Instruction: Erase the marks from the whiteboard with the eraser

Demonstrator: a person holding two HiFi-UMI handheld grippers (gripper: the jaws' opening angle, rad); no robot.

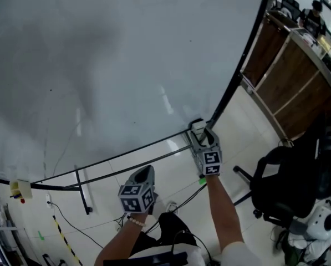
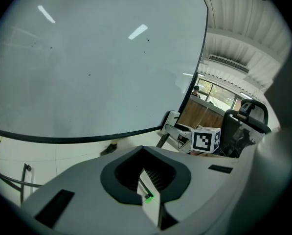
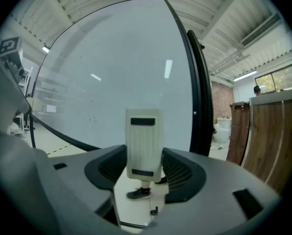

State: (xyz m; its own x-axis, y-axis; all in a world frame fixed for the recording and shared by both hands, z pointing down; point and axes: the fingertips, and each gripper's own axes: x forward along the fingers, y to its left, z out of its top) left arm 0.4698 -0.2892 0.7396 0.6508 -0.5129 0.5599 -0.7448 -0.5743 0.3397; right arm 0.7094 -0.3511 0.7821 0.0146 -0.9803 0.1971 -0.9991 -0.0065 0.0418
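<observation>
The big whiteboard fills most of the head view, with faint grey smears and a few tiny dark specks on it. A white eraser is clamped in my right gripper at the board's lower right corner, close to the black frame. In the right gripper view the eraser stands upright between the jaws, in front of the whiteboard. My left gripper hangs lower, below the board's bottom edge and over the floor, shut with nothing in it. The left gripper view shows the whiteboard and the eraser beyond it.
A black office chair stands to the right. A wooden counter runs along behind the board's right edge. The board's black stand bar, cables and yellow-black floor tape lie below it.
</observation>
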